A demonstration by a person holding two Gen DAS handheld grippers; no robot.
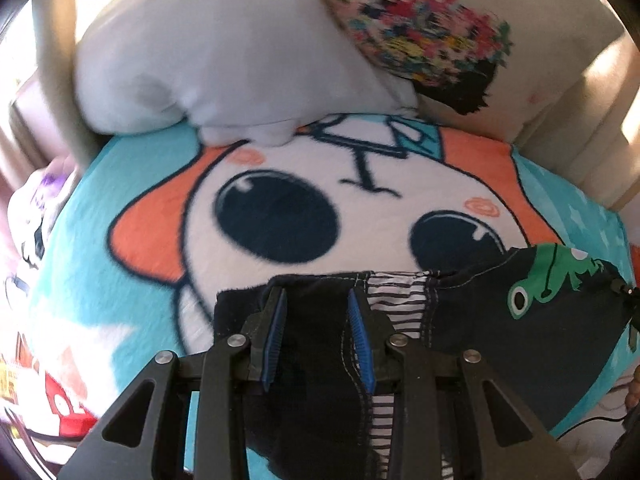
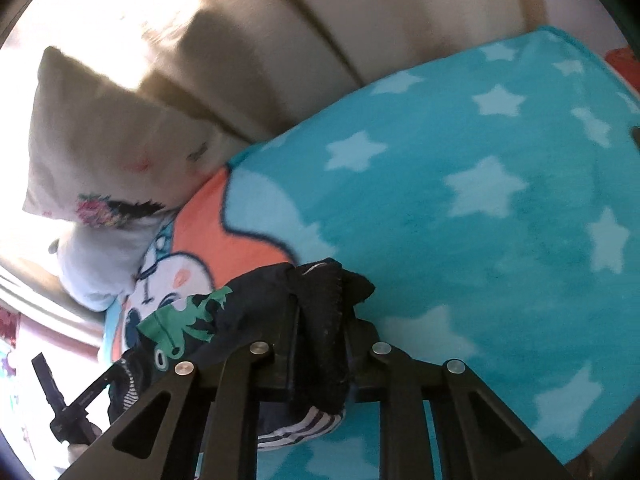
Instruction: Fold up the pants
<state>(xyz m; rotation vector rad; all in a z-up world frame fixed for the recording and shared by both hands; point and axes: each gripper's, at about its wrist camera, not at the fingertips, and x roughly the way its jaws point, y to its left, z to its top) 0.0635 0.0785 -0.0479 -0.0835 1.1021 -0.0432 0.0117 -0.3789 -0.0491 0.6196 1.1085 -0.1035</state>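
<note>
Left wrist view: one pair of dark pants with a green frog print and striped lining [image 1: 500, 320] lies on a turquoise cartoon fleece blanket [image 1: 100, 264]. Left gripper [image 1: 318, 332] spread apart over the fabric; right gripper [image 2: 320, 320] clamps a bunched edge. Two pillows, white [image 1: 208, 52] and floral [image 1: 432, 40], behind.

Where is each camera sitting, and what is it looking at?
Left wrist: sits on the left gripper, looking along its fingers over the pants at the cartoon blanket and grey pillow; fingers straddle dark cloth.
Right wrist: sits on the right gripper, facing the blanket's starry part and the beige cushion; fingers pinch the pants.
Both show the pants' green frog print, blanket and flowered cushion.
</note>
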